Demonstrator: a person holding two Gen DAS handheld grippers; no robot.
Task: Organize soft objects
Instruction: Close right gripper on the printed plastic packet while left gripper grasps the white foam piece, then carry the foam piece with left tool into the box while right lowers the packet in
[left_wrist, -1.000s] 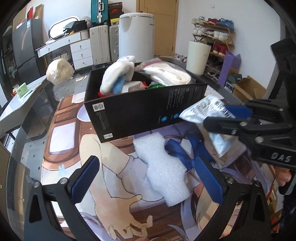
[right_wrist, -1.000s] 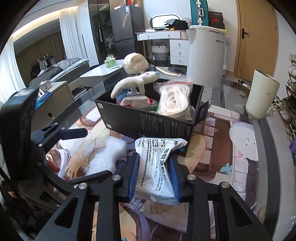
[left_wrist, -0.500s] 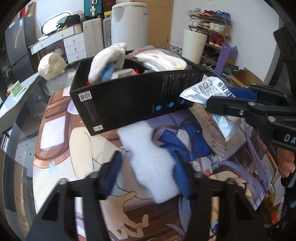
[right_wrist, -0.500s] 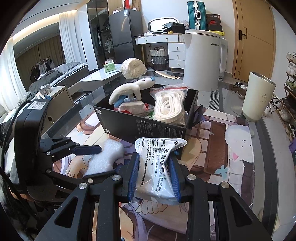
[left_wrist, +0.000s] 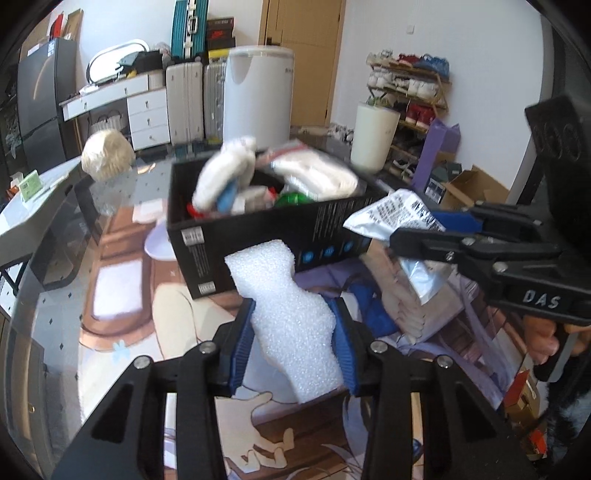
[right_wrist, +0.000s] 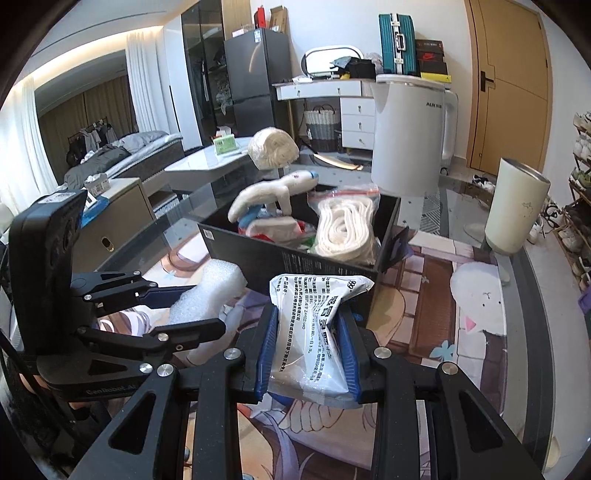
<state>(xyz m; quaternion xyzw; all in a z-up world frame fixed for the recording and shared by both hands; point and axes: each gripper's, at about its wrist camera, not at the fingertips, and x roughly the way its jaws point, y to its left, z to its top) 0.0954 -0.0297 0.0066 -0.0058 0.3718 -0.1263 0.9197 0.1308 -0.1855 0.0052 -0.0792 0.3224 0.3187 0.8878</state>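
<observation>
Left wrist view: at lower centre, the left gripper (left_wrist: 293, 341) closes its fingers on the white foam piece (left_wrist: 291, 317), which rises in front of the black box (left_wrist: 258, 232) at mid-frame. At right, the right gripper (left_wrist: 432, 232) holds the printed packet (left_wrist: 399, 218).

Right wrist view: the right gripper's fingers (right_wrist: 266, 350) clamp the packet at lower centre, near the box's front wall; the foam sits at left. Risk: the soft foam may compress and slip, or either item may catch the box wall, which is already crowded inside.
</observation>
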